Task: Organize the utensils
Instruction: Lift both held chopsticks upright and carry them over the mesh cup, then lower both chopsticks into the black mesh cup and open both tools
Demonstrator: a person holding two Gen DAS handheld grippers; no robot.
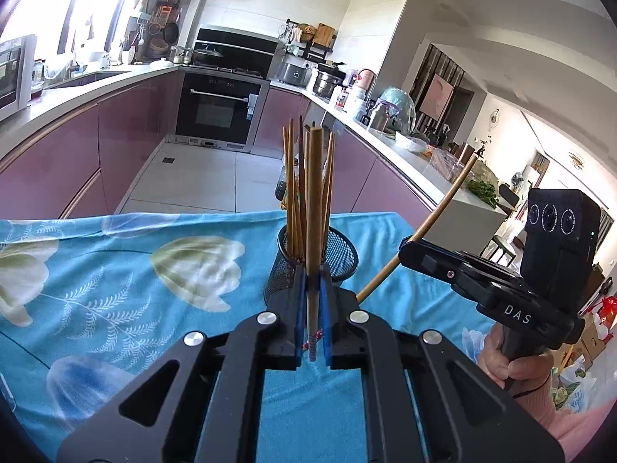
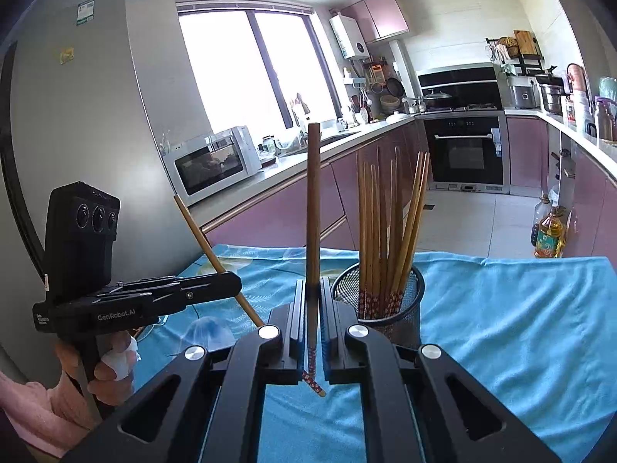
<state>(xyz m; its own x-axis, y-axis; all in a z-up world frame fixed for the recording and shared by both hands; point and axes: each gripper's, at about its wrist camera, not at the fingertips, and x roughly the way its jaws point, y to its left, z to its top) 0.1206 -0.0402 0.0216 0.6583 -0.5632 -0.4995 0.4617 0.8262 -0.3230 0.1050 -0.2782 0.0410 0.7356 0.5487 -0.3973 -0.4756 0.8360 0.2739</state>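
Note:
My left gripper (image 1: 313, 281) is shut on one wooden chopstick (image 1: 315, 212), which stands upright with its patterned end low between the jaws. Just behind it is a black mesh holder (image 1: 343, 254) with several chopsticks (image 1: 291, 193) standing in it. To the right, my right gripper (image 1: 405, 249) pinches a second, tilted chopstick (image 1: 443, 204). In the right wrist view, the right gripper (image 2: 313, 289) is shut on its upright chopstick (image 2: 313, 200), with the mesh holder (image 2: 408, 308) close on its right. The left gripper (image 2: 235, 281) hovers at the left, holding its slanted chopstick (image 2: 196, 227).
A blue floral cloth (image 1: 115, 270) covers the table (image 2: 501, 308). Beyond its far edge lie the kitchen floor, pink cabinets and an oven (image 1: 219, 108). An oil bottle (image 2: 549, 231) stands on the floor at the right, and a microwave (image 2: 214, 162) on the left counter. A hand (image 1: 509, 362) grips the right handle.

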